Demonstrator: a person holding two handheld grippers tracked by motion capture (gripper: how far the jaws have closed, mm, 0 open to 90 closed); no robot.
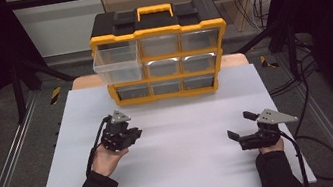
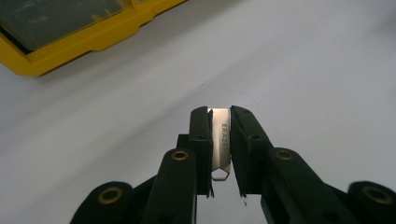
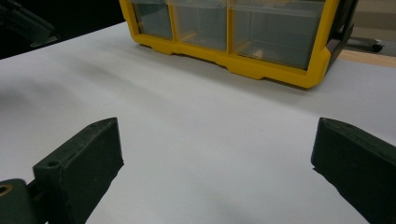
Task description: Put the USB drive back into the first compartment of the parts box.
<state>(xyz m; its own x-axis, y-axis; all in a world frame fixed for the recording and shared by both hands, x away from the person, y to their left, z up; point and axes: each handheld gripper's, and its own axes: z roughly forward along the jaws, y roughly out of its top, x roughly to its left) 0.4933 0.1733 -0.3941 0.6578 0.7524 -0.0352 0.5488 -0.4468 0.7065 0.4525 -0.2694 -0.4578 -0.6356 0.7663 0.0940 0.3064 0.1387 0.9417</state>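
metal blade (image 2: 220, 140): a small flat silver piece, clamped upright between the jaws of my left gripper (image 2: 219, 122); it has a small cut-out hole near its lower end.
writing: the blade carries raised letters running along its length; i read "erazer", though the last letters are partly in shadow.
left gripper: in the high view my left gripper (image 1: 121, 133) sits over the left half of the white table (image 1: 187, 171), in front of the drawer box, jaws drawn together on the blade.
right gripper (image 3: 215, 172): jaws wide apart, nothing between them, just the white surface; in the high view my right gripper (image 1: 243, 131) is over the right part of the table, well apart from the left one.
drawer box (image 1: 160, 51): one yellow and black organiser at the far edge of the table, with a yellow carry handle (image 1: 154, 10) on top.
drawers: nine clear plastic drawers, three rows of three.
open drawer (image 1: 118, 64): one, the top left, pulled out and jutting towards me; the other eight are pushed in.
drawer contents: i cannot tell through the plastic.
hands: two, one on each gripper, with dark sleeves coming in from the near edge.
box labels: no writing i can read on it.
cables: one black cable trails from each gripper.
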